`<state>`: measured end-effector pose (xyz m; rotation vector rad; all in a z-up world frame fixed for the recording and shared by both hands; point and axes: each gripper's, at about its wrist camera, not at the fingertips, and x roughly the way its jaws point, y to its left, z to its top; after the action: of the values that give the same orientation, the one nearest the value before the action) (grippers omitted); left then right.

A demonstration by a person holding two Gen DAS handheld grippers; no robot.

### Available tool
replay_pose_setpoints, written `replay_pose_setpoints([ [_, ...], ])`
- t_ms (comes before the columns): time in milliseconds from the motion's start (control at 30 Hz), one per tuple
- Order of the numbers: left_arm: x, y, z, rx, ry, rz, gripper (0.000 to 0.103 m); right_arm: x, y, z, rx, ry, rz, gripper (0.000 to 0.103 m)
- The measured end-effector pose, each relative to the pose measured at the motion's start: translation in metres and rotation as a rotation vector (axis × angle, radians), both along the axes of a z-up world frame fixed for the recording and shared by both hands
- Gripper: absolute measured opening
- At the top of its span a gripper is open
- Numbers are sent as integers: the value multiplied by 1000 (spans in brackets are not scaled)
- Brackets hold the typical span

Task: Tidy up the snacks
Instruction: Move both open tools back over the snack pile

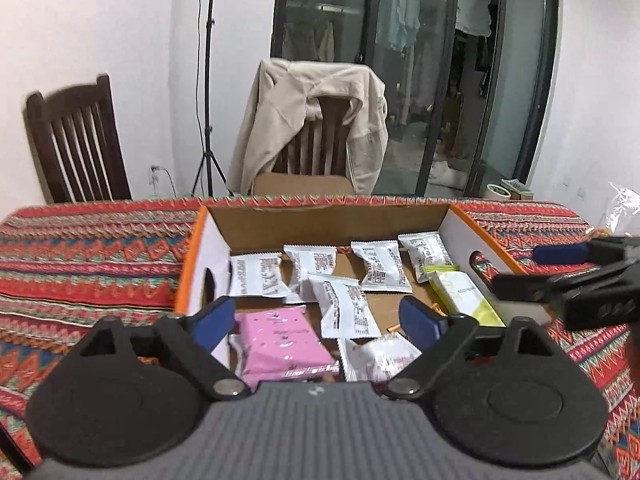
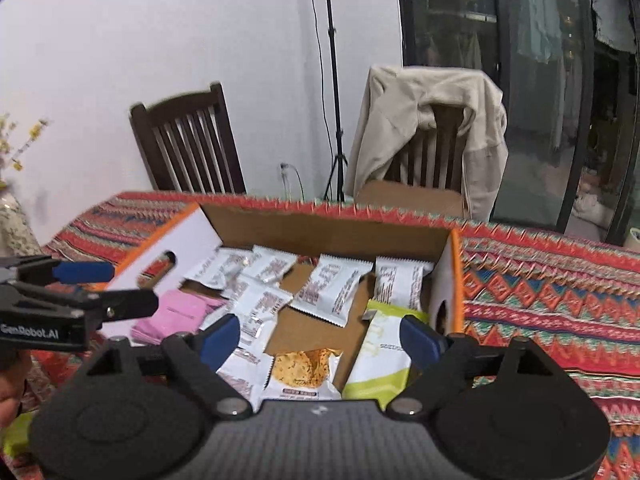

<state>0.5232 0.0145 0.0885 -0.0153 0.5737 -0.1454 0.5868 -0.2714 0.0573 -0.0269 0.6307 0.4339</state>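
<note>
An open cardboard box [image 1: 200, 264] with white sides and orange edges sits on the patterned tablecloth; it also shows in the right wrist view [image 2: 188, 240]. Inside lie several white snack packets [image 1: 344, 304] [image 2: 332, 288], a pink packet [image 1: 276, 336] [image 2: 176, 312], a yellow-green packet [image 1: 464, 296] [image 2: 384, 352] and an orange-printed snack packet [image 2: 304, 372]. My left gripper [image 1: 318, 316] is open and empty above the box's near edge. My right gripper [image 2: 320, 336] is open and empty above the box's near right part; it shows at the right in the left wrist view [image 1: 516, 268].
The table is covered by a red patterned cloth [image 1: 80, 256]. Two dark wooden chairs [image 1: 76, 140] stand behind it, one draped with a beige jacket [image 1: 312, 120]. A light-stand tripod [image 1: 208, 120] and glass doors [image 1: 440, 80] are further back. Crinkled clear plastic [image 1: 620, 208] lies far right.
</note>
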Motion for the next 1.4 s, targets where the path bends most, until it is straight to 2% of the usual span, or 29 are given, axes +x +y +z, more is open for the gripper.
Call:
replay_pose_setpoints([
  [167, -58, 1, 21, 50, -77, -7, 102, -51, -24, 29, 31, -78, 0, 91],
  [233, -86, 3, 29, 67, -115, -10, 103, -75, -30, 39, 32, -108, 10, 95],
  [300, -117, 7, 35, 71, -157, -17, 103, -99, -35, 49, 30, -145, 16, 103],
  [433, -177, 16, 37, 85, -215, -11, 103, -152, -46, 62, 43, -220, 34, 103],
  [500, -206, 20, 35, 107, -241, -8, 103, -176, -50, 64, 43, -243, 48, 103],
  [667, -266, 25, 25, 162, -296, 36, 103, -231, -46, 58, -41, -308, 58, 103],
  [800, -302, 34, 16, 155, -318, 110, 103, -272, -40, 47, -82, -355, 22, 103],
  [933, -326, 42, 4, 101, -295, 146, 103, -310, -27, 24, -127, -351, 9, 103],
  [1067, -338, 50, -16, 90, -240, 166, 103, -340, -20, -6, -80, -286, 14, 103],
  [1200, -342, 62, -38, 100, -160, 177, 103, -361, -16, -38, -58, -229, -9, 103],
  [1400, -346, 78, -54, 61, -124, 180, 103, -375, -9, -62, -72, -159, -33, 103],
])
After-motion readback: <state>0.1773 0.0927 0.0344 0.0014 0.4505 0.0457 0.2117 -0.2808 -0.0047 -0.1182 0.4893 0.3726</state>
